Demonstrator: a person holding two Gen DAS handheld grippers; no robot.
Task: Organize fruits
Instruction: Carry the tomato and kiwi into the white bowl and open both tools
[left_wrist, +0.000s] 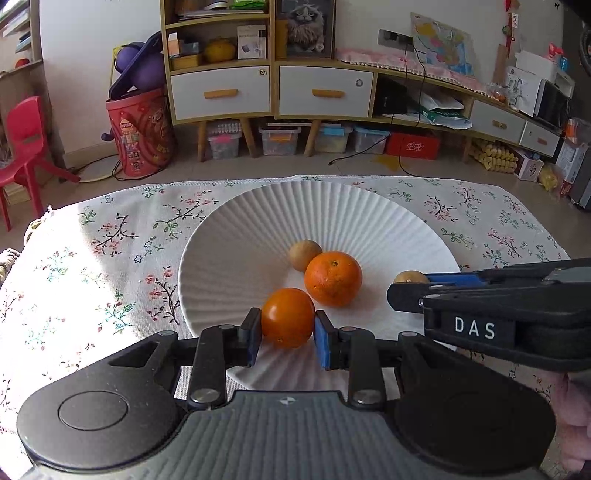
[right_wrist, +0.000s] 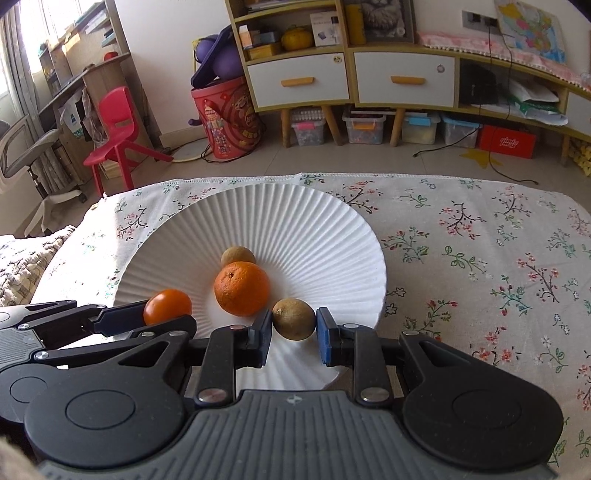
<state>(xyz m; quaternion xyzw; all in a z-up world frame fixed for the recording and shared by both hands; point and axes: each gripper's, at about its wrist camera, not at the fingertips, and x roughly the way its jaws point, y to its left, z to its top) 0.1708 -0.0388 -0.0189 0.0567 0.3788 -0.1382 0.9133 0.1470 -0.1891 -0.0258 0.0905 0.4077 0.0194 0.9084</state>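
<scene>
A white ribbed plate (left_wrist: 295, 210) (right_wrist: 295, 221) sits on the flowered tablecloth. In it lie a large orange (left_wrist: 333, 278) (right_wrist: 242, 288) and a small brown fruit (left_wrist: 303, 254) (right_wrist: 237, 255) behind it. My left gripper (left_wrist: 288, 328) is shut on a small smooth orange fruit (left_wrist: 288, 317) (right_wrist: 168, 312) over the plate's near part. My right gripper (right_wrist: 294, 326) is shut on a second brown fruit (right_wrist: 294, 318) (left_wrist: 410, 277) over the plate's near right part; it enters the left wrist view from the right (left_wrist: 480, 295).
The flowered tablecloth (right_wrist: 480, 258) spreads right of the plate. Beyond the table's far edge are a red bin (left_wrist: 140, 133), a red chair (right_wrist: 118, 129) and a shelf unit with drawers (left_wrist: 273, 88).
</scene>
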